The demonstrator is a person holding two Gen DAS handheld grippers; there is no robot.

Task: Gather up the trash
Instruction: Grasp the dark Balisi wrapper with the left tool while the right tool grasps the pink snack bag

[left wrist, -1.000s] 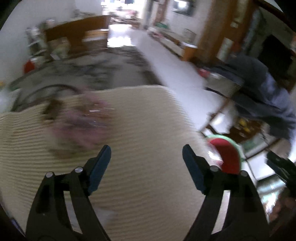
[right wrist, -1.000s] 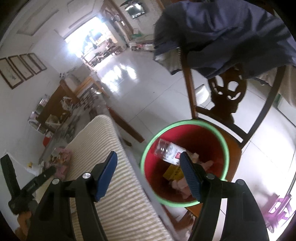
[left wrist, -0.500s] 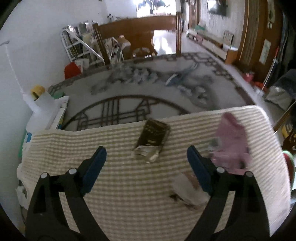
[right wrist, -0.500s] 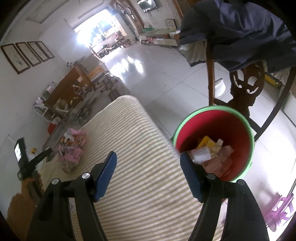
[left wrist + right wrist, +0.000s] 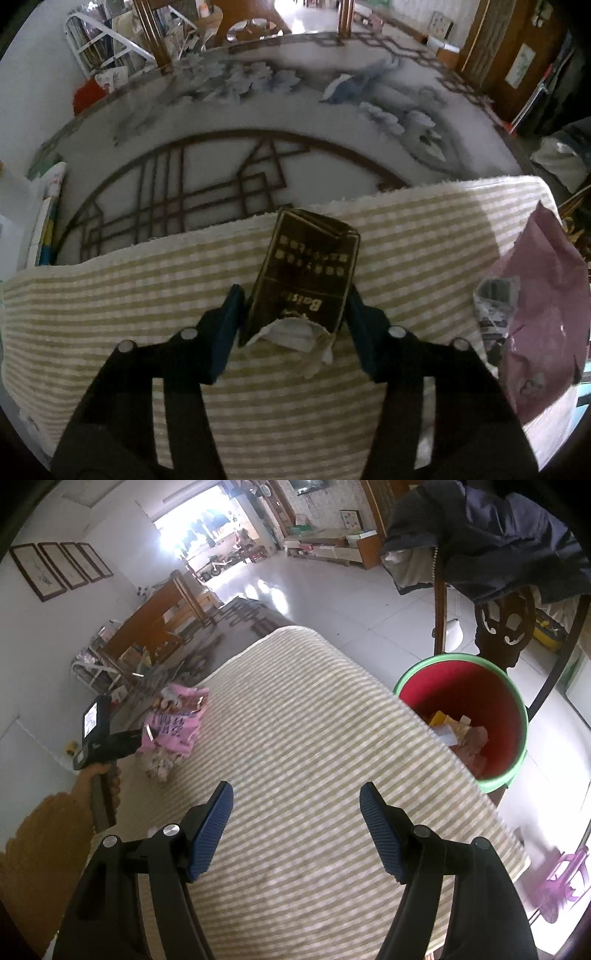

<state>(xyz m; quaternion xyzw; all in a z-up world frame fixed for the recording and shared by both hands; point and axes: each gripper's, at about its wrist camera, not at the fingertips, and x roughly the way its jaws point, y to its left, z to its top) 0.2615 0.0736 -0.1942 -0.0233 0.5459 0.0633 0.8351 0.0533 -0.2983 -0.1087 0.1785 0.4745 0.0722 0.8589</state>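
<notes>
Desk (image 5: 207,107), round w/ painted top, carries a striped cloth (image 5: 110,295) over its near part. Bin (image 5: 515,716), red inside w/ green rim, stands just beside the cloth's right edge in right wrist view, part-filled w/ wrappers; a wooden chair (image 5: 506,627) w/ dark jacket (image 5: 498,535) draped on it is right behind the bin.

Pink bag (image 5: 546,314) lies on cloth near its right end in left view, a crumpled printed wrapper (image 5: 493,306) touching its left side. Same pink bag (image 5: 173,723) shows far-left in right view, just past the left gripper's body.

Box (image 5: 306,280), dark brown w/ gold print, lies on cloth near the far edge, top end torn open, white paper sticking out toward the camera.

Left gripper (image 5: 295,306): fingers (image 5: 231,314) narrowed round the box's near end, one each side, pads at or touching its sides; box rests on cloth.

Right gripper (image 5: 297,812): fingers (image 5: 212,827) wide apart, holding nothing, above bare cloth, well apart from box & bag, bin off to its right.
</notes>
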